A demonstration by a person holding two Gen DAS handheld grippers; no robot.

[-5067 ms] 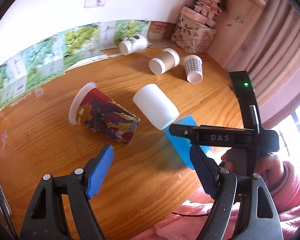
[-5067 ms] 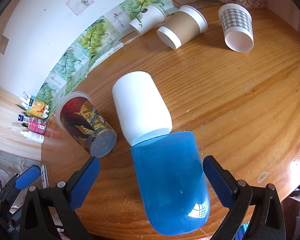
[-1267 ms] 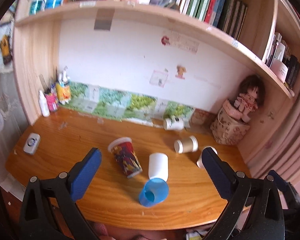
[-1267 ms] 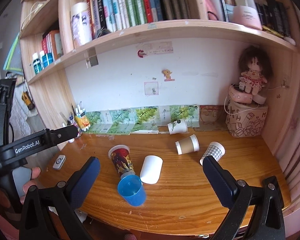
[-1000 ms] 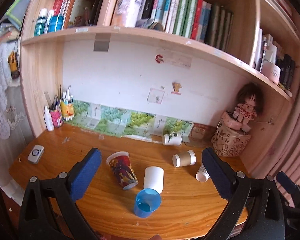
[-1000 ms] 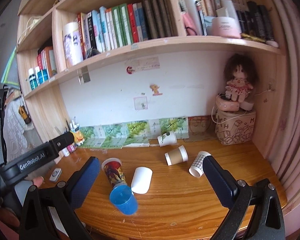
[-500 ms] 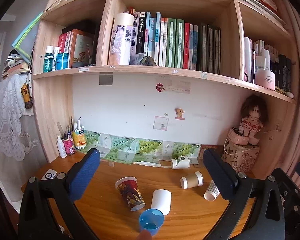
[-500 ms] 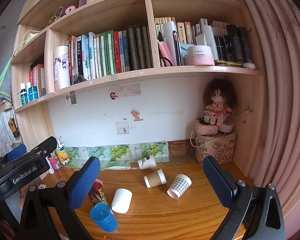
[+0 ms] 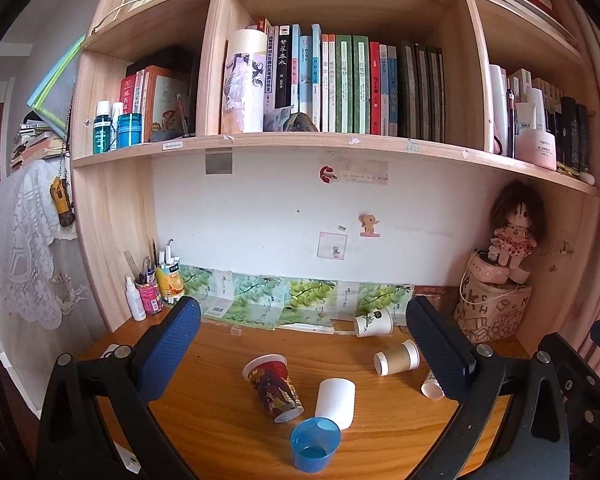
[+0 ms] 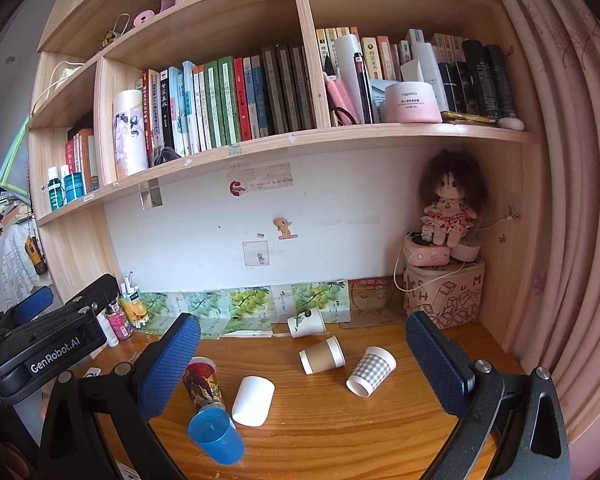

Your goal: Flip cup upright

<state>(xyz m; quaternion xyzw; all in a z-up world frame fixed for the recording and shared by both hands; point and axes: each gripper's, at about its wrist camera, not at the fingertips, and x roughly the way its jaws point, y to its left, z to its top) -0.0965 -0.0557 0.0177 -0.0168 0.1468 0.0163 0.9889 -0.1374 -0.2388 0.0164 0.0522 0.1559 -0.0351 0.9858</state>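
A blue cup [image 9: 315,449] stands upright near the desk's front edge; it also shows in the right wrist view [image 10: 216,440]. Behind it lie on their sides a white cup [image 9: 335,402], a red patterned cup [image 9: 274,385], a brown paper cup [image 9: 396,357], a checked cup [image 10: 371,370] and a white leaf-print cup [image 9: 373,322]. My left gripper [image 9: 306,356] is open and empty, held high and far back from the desk. My right gripper [image 10: 302,364] is open and empty, equally far back.
The wooden desk [image 9: 228,416] sits under a bookshelf [image 9: 340,136] full of books. A doll on a patterned box [image 9: 496,312] stands at the back right. Bottles and pens [image 9: 152,288] stand at the back left. A pink curtain [image 10: 572,200] hangs on the right.
Both grippers have pulled up and back from the desk, so the cups look smaller and more shelf shows. The blue cup, earlier lying on its side, now stands upright.
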